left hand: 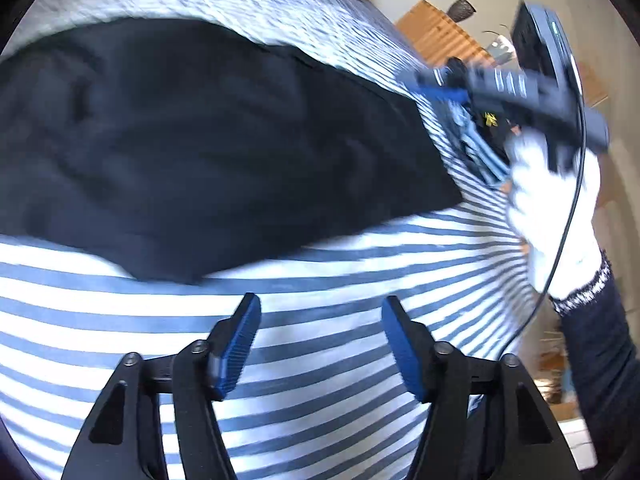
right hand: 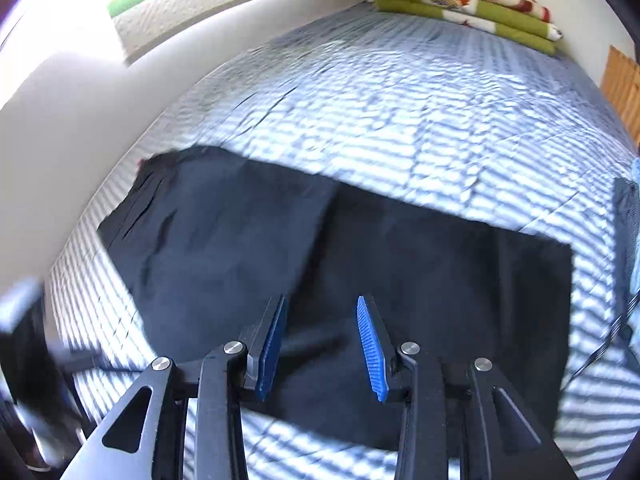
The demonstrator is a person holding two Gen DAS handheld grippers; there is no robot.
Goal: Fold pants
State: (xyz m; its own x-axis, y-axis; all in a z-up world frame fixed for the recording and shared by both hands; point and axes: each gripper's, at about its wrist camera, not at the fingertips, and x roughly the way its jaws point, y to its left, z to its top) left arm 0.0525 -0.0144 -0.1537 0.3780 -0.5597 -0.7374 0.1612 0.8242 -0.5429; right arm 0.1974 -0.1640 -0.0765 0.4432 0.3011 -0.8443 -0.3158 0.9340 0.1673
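Observation:
Dark navy pants (left hand: 200,148) lie folded flat on a blue-and-white striped bedcover (left hand: 320,280). My left gripper (left hand: 320,312) hovers open over bare stripes, just short of the pants' near edge, nothing between its blue pads. In the left wrist view the other gripper (left hand: 448,84) shows at the pants' right end, held by a white-gloved hand (left hand: 552,208); it is blurred. In the right wrist view the pants (right hand: 360,272) spread across the bed with one layer folded over the left half. My right gripper (right hand: 322,320) stands open above the cloth, holding nothing.
A folded green, red and white blanket (right hand: 468,4) rests at the far end of the bed by the wall (right hand: 80,88). A wooden slatted piece (left hand: 440,32) stands beyond the bed's right side. A black cable (left hand: 568,200) hangs from the hand-held gripper.

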